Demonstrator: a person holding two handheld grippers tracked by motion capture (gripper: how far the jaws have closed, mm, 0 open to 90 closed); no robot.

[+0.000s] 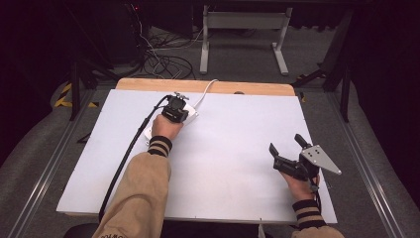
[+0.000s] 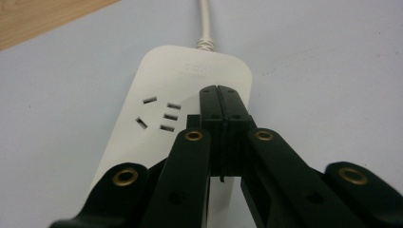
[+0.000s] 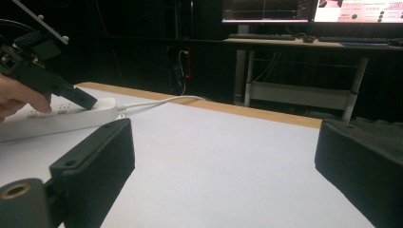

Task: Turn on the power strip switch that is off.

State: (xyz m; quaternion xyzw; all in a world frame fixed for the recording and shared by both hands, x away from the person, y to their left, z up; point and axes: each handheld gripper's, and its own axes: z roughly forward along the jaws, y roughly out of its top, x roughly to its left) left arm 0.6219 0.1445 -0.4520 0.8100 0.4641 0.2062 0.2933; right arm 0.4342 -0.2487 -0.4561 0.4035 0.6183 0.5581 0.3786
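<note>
A white power strip (image 1: 193, 115) lies at the far left of the white table (image 1: 237, 148), its white cable (image 1: 208, 89) running off over the far edge. My left gripper (image 1: 179, 99) is shut with nothing between its jaws. In the left gripper view the closed tips (image 2: 220, 92) sit over the power strip (image 2: 161, 80) near its cable end, beside a set of socket slots (image 2: 159, 115). I cannot tell whether they touch it. My right gripper (image 1: 285, 143) stands open over the table's right side, far from the strip. Its view shows the left gripper (image 3: 88, 102) on the power strip (image 3: 57, 118).
A wooden strip (image 1: 247, 88) borders the table's far edge. Beyond it are a metal desk frame (image 1: 242, 29) and tangled floor cables (image 1: 163, 59). Monitors (image 3: 304, 9) stand on a desk past the table in the right gripper view.
</note>
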